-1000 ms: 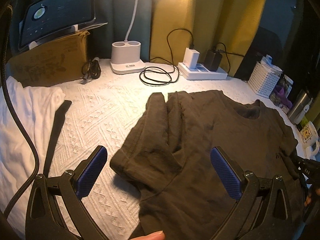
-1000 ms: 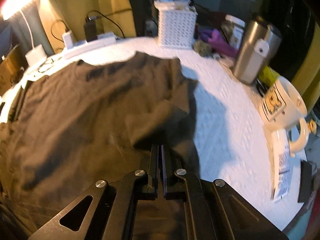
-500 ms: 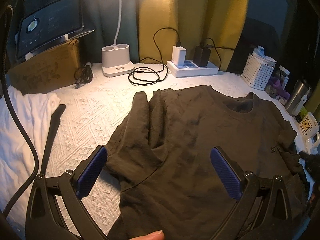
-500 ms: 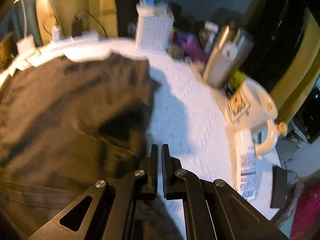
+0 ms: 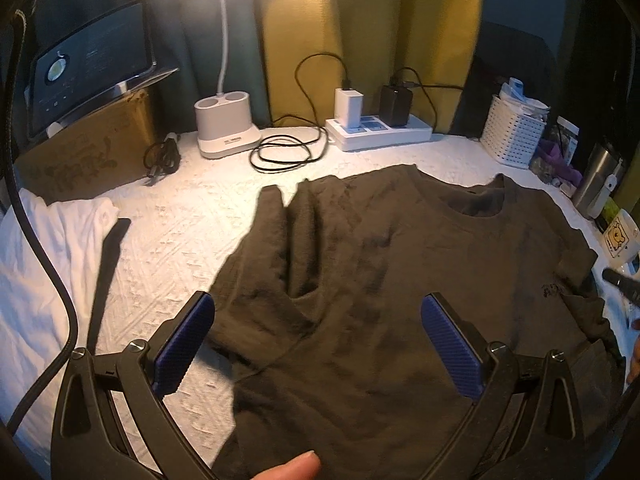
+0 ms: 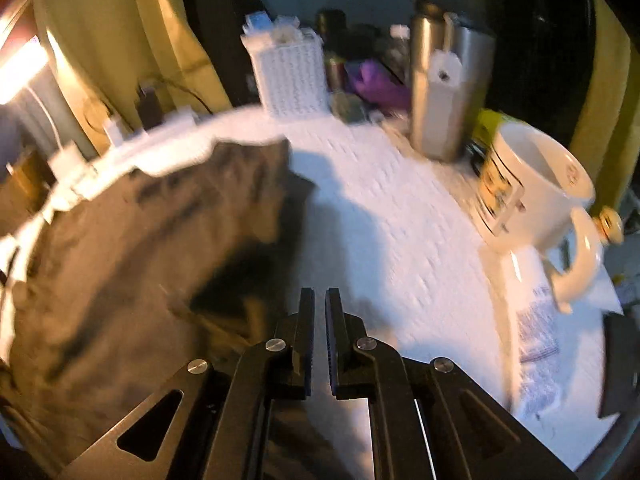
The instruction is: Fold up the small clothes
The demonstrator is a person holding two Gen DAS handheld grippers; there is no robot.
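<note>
A dark brown T-shirt [image 5: 400,260] lies spread on the white textured cloth, collar toward the back right and its left sleeve bunched in folds. My left gripper [image 5: 316,304] hovers wide open over the shirt's lower left part, with its blue pads [image 5: 184,344] clear of the fabric. In the blurred right wrist view, the right gripper [image 6: 319,294] is at the shirt's [image 6: 140,260] right edge, over white cloth. Its jaws are almost together, with only a thin slit and no fabric between them. A fingertip [image 5: 292,468] shows at the bottom edge.
A white garment [image 5: 48,260] lies at the left. Along the back stand a cardboard box [image 5: 88,152], lamp base [image 5: 226,128], coiled cable [image 5: 284,152], power strip [image 5: 378,132] and white basket [image 5: 512,136]. A steel tumbler [image 6: 444,92] and mug [image 6: 532,196] stand right of the shirt.
The right gripper has slid to the right off the shirt's sleeve onto the white cloth, and a thin slit has appeared between its jaws. The shirt now lies flatter. The left gripper stays open.
</note>
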